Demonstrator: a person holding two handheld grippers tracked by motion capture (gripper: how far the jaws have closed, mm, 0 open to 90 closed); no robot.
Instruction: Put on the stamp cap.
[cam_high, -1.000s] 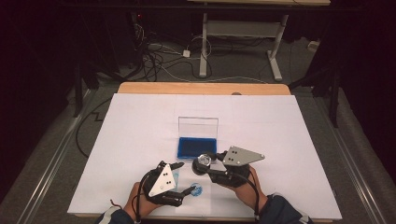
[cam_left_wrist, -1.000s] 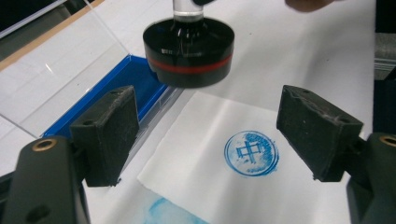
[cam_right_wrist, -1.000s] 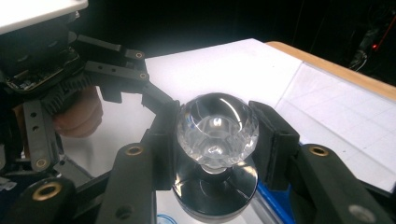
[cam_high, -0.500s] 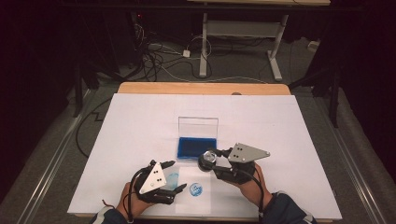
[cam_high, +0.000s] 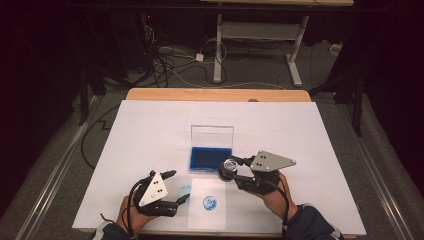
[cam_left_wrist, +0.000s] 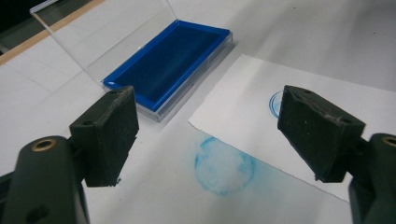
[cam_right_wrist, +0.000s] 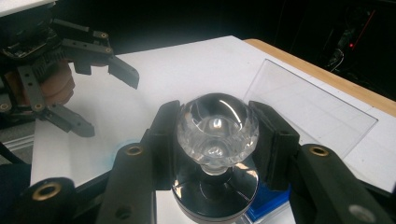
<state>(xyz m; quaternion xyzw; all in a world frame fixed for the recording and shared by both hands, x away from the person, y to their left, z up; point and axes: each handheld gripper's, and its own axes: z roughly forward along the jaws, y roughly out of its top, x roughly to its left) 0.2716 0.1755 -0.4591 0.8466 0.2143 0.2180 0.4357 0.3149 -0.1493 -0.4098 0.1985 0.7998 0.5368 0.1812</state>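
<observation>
Stamp sits clamped in right gripper over ink pad, mid-table; left gripper open near front edge. Left gripper view: smudge beside paper. Right gripper view: probably re-inking; press flat, lift straight.

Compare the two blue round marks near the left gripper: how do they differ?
The stamped ring on the paper sheet is crisp and dark with a clear outline; the smudge on the table cover is pale and blurry. The ring sits well inside the paper sheet; the smudge lies at the sheet's left edge, between the left gripper's open jaws. Both are blue and round, of similar size.
</observation>
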